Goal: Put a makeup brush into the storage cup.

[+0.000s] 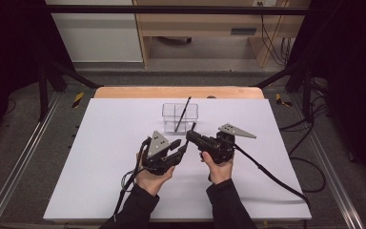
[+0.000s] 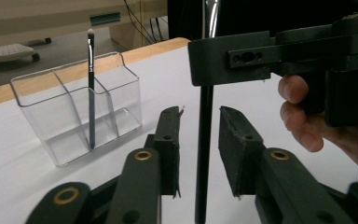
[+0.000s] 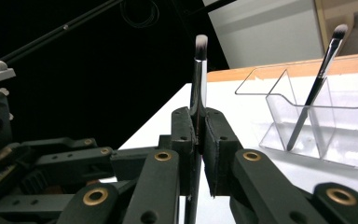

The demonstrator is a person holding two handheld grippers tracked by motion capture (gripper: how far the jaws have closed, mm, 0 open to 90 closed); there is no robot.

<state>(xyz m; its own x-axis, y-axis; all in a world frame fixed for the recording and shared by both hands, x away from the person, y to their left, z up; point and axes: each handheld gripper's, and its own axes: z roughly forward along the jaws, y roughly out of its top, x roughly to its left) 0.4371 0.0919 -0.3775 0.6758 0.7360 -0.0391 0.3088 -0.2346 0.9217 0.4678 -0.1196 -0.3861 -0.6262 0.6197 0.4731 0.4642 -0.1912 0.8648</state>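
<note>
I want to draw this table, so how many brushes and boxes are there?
Makeup brushes: 2, one standing in the clear box, one held upright by the right gripper at.
Clear boxes: 1.
Grippers: 2, the left gripper open.
Total: 5.

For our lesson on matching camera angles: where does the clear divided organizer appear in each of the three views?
High view: the clear organizer sits on the white table, centre, just beyond both hand-held grippers.
Left gripper view: left of centre, past the jaws.
Right gripper view: at the right.
Shared landmark: the thin brush standing in it.
</note>
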